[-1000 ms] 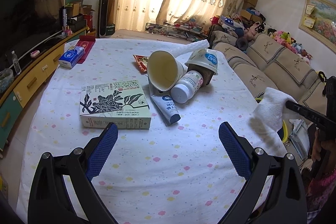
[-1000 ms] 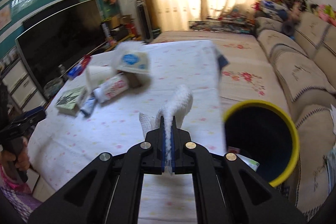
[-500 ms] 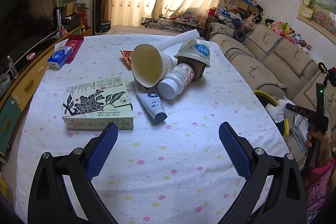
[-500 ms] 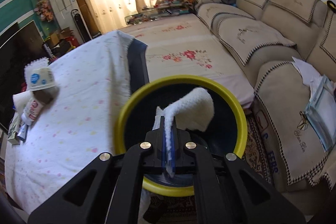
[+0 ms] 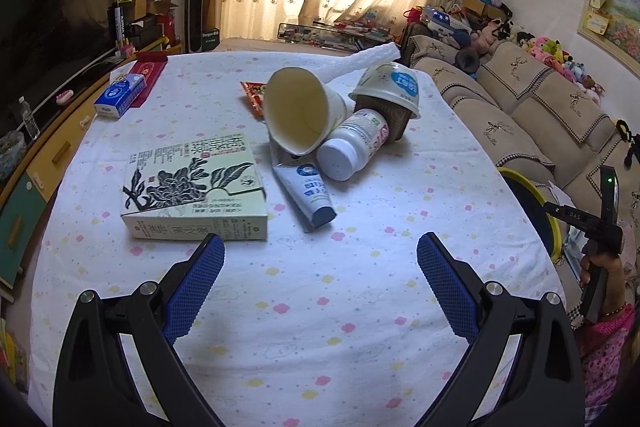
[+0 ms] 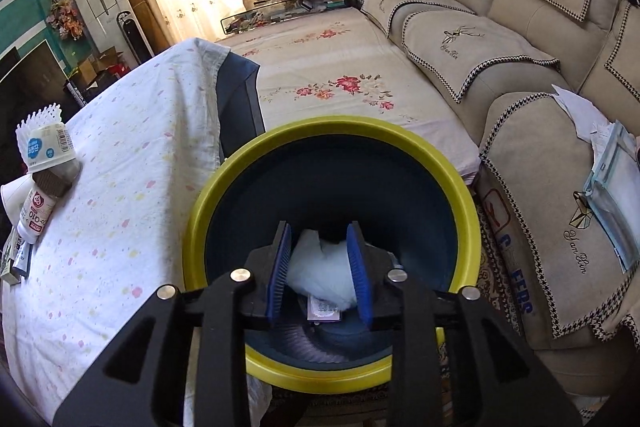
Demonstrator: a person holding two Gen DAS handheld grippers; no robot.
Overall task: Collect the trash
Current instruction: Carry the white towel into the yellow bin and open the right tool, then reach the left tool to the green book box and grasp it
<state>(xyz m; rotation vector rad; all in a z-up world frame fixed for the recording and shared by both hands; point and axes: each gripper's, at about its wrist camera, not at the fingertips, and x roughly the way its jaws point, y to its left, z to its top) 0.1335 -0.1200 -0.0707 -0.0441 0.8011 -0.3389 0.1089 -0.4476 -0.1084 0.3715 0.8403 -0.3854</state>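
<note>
Two grippers showed parted jaws: our right gripper (image 6: pixel 320 269) hung over the yellow-rimmed dark bin (image 6: pixel 460 187), the white crumpled foam wrap (image 6: pixel 324 273) lying inside; our left gripper (image 5: pixel 320 267) hovered near the green printed box (image 5: pixel 192 187).

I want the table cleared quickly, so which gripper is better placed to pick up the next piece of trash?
Left, probably. The left gripper hangs open over the table, facing the tea box and tube. The right gripper is open above the yellow-rimmed bin, off the table's side.
</note>
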